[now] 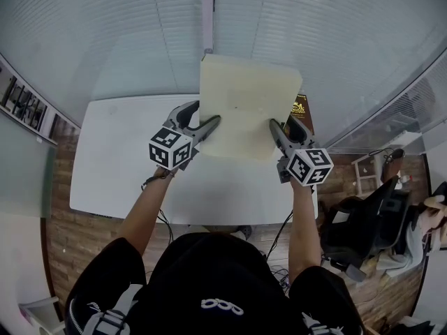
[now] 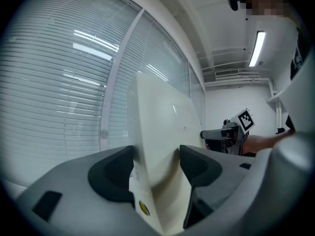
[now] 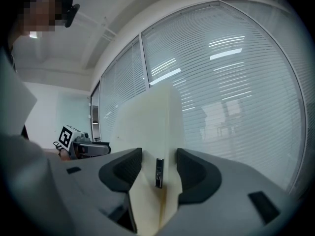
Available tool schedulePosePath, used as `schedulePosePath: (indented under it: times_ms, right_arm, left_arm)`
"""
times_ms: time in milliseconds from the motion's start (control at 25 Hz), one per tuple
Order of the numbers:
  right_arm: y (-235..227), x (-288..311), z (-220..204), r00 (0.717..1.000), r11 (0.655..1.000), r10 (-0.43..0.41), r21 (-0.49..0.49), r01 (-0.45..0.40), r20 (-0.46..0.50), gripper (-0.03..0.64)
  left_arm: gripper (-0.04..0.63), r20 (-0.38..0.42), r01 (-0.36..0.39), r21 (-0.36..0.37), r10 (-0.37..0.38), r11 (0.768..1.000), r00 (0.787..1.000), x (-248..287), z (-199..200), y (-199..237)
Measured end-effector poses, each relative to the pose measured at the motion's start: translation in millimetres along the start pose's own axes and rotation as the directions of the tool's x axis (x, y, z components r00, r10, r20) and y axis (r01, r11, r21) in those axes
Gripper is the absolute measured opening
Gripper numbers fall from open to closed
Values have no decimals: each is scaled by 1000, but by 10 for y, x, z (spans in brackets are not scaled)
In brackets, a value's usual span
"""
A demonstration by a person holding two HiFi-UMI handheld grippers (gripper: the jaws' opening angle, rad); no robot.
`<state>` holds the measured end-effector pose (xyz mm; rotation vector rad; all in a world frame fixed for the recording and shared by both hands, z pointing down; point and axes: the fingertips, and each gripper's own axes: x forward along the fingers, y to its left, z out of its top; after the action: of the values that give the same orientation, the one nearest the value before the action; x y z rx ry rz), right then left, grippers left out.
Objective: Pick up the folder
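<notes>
A cream folder (image 1: pixel 244 107) is held up above the white table (image 1: pixel 119 159), gripped at its two near side edges. My left gripper (image 1: pixel 208 114) is shut on its left edge and my right gripper (image 1: pixel 281 124) on its right edge. In the left gripper view the folder (image 2: pixel 162 132) stands edge-on between the dark pads (image 2: pixel 110 173), with a small yellow sticker near the bottom. In the right gripper view the folder (image 3: pixel 147 127) is wedged between the pads (image 3: pixel 197 173), and a small dark clip shows on its spine. Each gripper view also shows the other gripper's marker cube (image 2: pixel 246 119) (image 3: pixel 66 136).
A dark brown book-like item (image 1: pixel 302 110) lies at the table's far right corner. Window blinds (image 1: pixel 140 26) run behind the table. A black chair (image 1: pixel 363 222) with bags stands on the wooden floor to the right. A shelf (image 1: pixel 24 103) lines the left wall.
</notes>
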<state>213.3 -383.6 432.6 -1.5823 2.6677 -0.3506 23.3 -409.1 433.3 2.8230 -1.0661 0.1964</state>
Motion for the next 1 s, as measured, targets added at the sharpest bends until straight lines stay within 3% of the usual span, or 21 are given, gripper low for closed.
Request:
schedulePosePath:
  times_ms: [1000]
  right_arm:
    - [-81, -191, -328, 998, 999, -34, 37, 36, -50, 239]
  left_arm:
    - [307, -48, 39, -40, -41, 998, 998, 56, -327, -163]
